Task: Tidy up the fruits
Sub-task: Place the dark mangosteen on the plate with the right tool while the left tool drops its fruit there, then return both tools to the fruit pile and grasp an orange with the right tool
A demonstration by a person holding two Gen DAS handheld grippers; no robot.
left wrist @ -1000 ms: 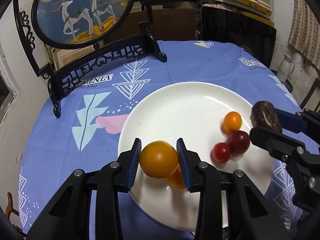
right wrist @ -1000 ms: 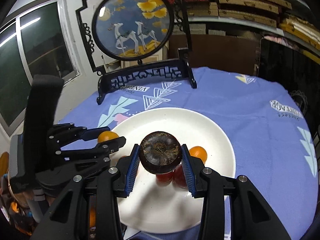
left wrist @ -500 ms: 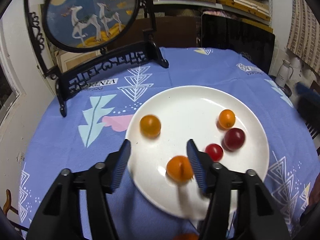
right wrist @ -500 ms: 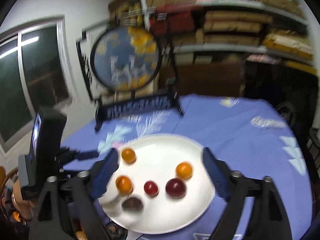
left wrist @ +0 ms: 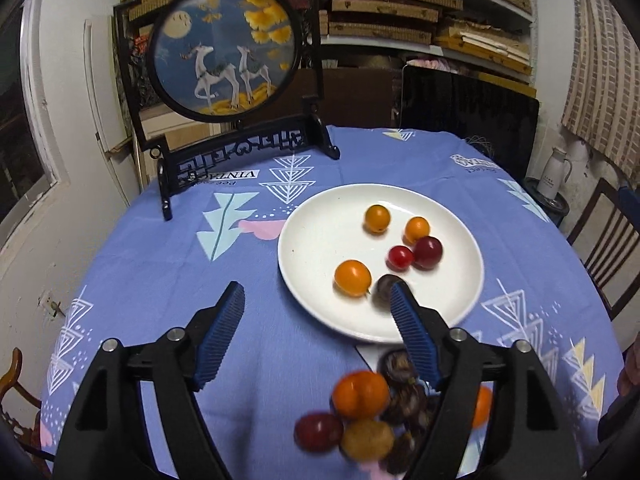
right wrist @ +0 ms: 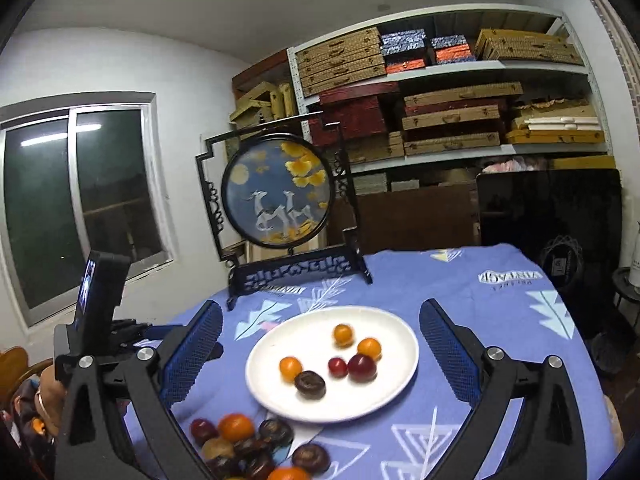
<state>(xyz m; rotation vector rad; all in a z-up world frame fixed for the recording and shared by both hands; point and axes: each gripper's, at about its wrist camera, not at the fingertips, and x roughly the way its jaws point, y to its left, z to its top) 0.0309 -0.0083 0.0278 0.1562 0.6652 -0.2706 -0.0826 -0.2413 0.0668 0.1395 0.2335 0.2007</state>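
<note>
Left wrist view: left gripper (left wrist: pixel 318 306) spread wide, nothing between its blue pads. It hangs above the blue patterned tablecloth (left wrist: pixel 160 264), just off the near-left rim of the white plate (left wrist: pixel 308 216). On the plate: three orange fruits, the largest (left wrist: pixel 352 278) nearest the camera, two smaller ones (left wrist: pixel 377 218) (left wrist: pixel 417 230) toward the far side. A small red fruit (left wrist: pixel 400 257) touches a dark red plum (left wrist: pixel 428 252). A dark brown fruit (left wrist: pixel 385 286) sits close beside the large orange one, partly hidden behind the right finger. Loose pile of fruit (left wrist: pixel 368 412) on the cloth at the near edge, blurred: orange, red, yellowish and dark brown pieces. A round framed deer picture (left wrist: pixel 224 50) on a black stand stands at the far left of the table.

Right wrist view: right gripper (right wrist: pixel 320 354) also opened wide and empty, raised well above the table, the plate (right wrist: pixel 384 396) seen between its fingers. Same six fruits on it; dark brown fruit (right wrist: pixel 309 384) nearest the camera. The pile (right wrist: pixel 248 444) lies on the cloth just before the plate's near-left rim. Left gripper's body (right wrist: pixel 100 304) visible at left edge.
</note>
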